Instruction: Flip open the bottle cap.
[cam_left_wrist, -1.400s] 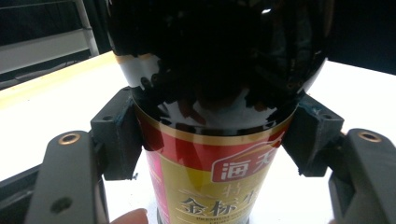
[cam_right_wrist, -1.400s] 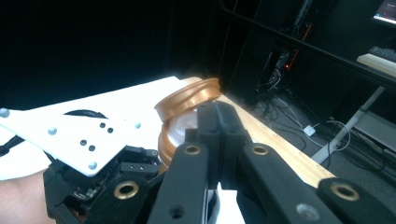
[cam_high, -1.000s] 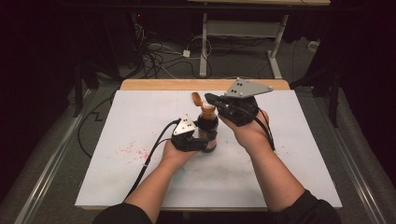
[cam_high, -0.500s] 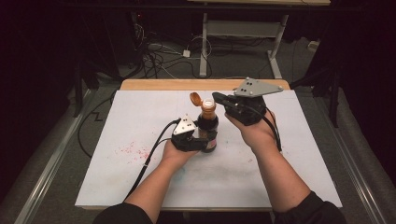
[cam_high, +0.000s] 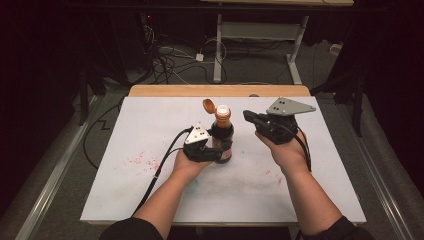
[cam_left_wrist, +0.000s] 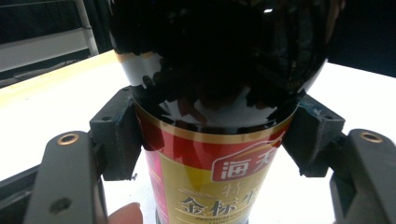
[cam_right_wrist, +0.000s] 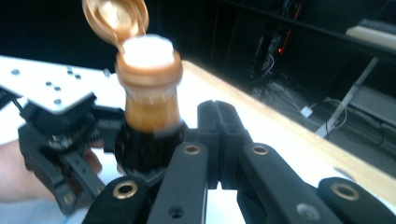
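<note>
sauce bottle (cam_high: 222, 135) upright, clamped in left tool (cam_high: 206, 150); right tool (cam_high: 251, 117) just beside

A white sheet (cam_high: 125, 195) covers the bench (cam_high: 165, 90), whose bare wooden edge runs beyond the tools. Red specks (cam_high: 142, 160) stain the sheet just left of the left tool. Farther off, past the bench, cables (cam_high: 170, 62) tangle on the floor (cam_high: 250, 60) beside a white frame (cam_high: 260, 32).

bottle label (cam_left_wrist: 219, 186) | red-gold | Chinese "海天", "金标生" partly readable
</note>
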